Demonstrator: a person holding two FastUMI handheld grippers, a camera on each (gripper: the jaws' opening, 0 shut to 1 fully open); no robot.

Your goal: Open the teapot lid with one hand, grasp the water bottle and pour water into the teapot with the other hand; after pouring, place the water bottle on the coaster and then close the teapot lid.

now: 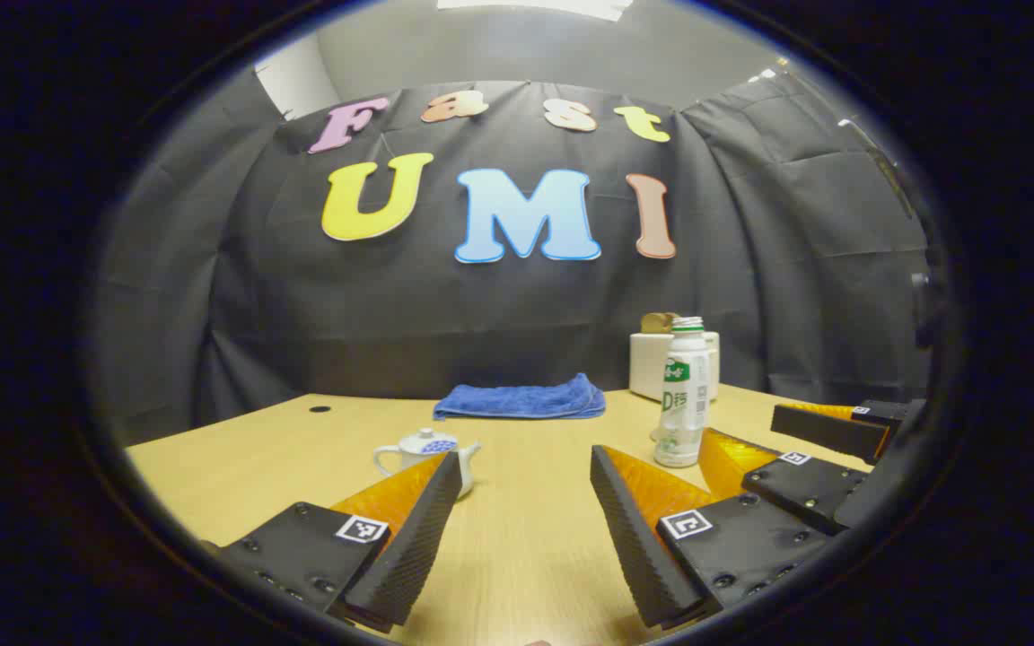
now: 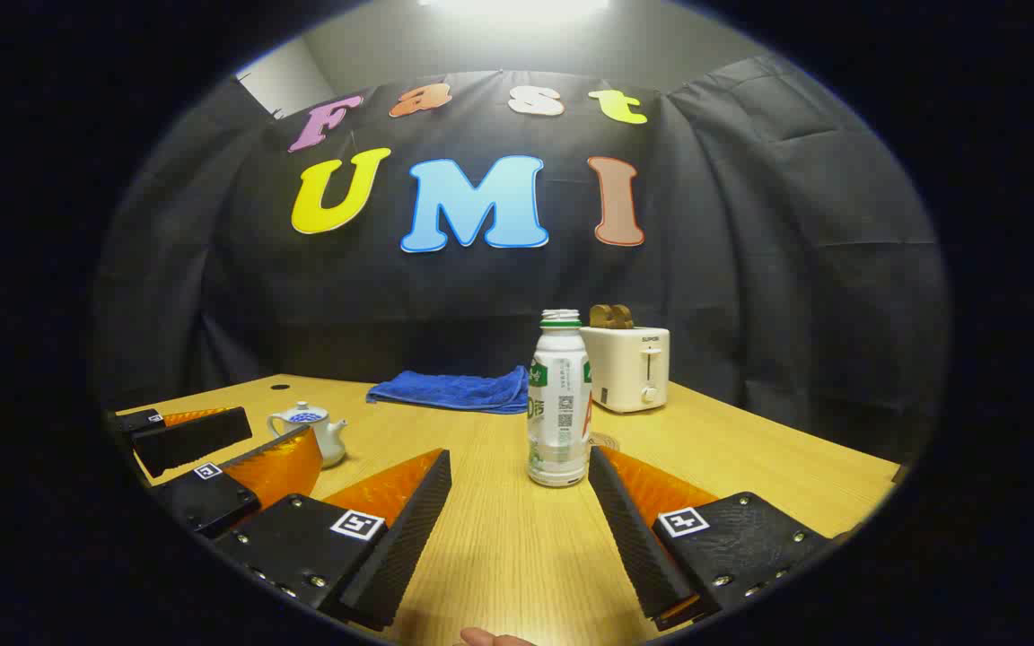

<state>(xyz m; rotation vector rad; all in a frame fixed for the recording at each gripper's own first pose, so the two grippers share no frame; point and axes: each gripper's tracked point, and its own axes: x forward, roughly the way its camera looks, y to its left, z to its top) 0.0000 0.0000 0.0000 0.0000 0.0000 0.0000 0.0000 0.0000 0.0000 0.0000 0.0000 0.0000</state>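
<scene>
A small white teapot (image 1: 423, 446) with a blue-patterned lid stands shut on the wooden table (image 1: 535, 538), just past my left gripper (image 1: 526, 462), whose left finger hides part of it. That gripper is open and holds nothing. The white plastic water bottle (image 2: 559, 404) stands upright with bare threads at its top, just ahead of my open right gripper (image 2: 519, 459). A round coaster (image 2: 607, 440) peeks out behind the bottle's base. The bottle (image 1: 686, 395) and the right gripper's fingers (image 1: 804, 480) show at the right of the left gripper view. The teapot (image 2: 312, 429) and the left gripper's fingers (image 2: 257, 471) show at the left of the right gripper view.
A folded blue towel (image 2: 450, 392) lies at the back of the table. A white toaster (image 2: 629, 368) with bread in its slots stands at the back right. A small dark hole (image 1: 319, 409) marks the table's far left. A person's fingertip (image 2: 490, 639) shows at the bottom edge.
</scene>
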